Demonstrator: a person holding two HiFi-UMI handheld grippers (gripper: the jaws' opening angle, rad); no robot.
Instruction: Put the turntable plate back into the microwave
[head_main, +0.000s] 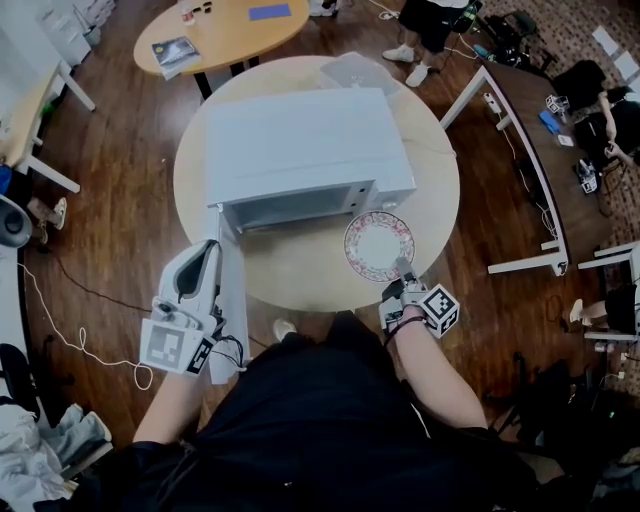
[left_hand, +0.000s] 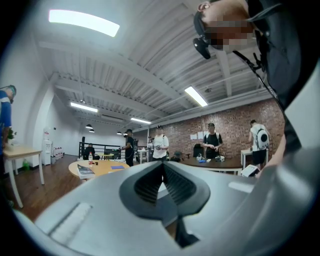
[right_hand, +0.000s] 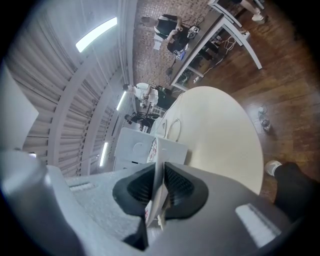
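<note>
We are pinching the turntable plate (head_main: 378, 243) by its rim at 5 o'clock with the right gripper (head_main: 403, 272), whose pads are clamped on the edge. The plate is sitting low over the round table (head_main: 300, 280), at 4 o'clock from the open mouth of the microwave (head_main: 300, 150). The left gripper (head_main: 206, 252) is pointing level just at 9 o'clock of the swung-out door (head_main: 232, 320), its fingers pressed together with nothing showing between them.

To do this step well, we are judging that the plate needs to travel toward 10 o'clock, kept flat and low enough to clear the top lip of the opening. It should then settle centred on the floor of the cavity before the pinch lets go. A one-sided rim grip is likely to let the far edge droop, so slow going suits it.

The cavity is showing only as a dark slot, so we are not making out any hub or ring inside. We cannot tell whether the plate is touching the table, or whether the left gripper is touching the door. The right gripper view is giving the plate (right_hand: 156, 165) edge-on only.
</note>
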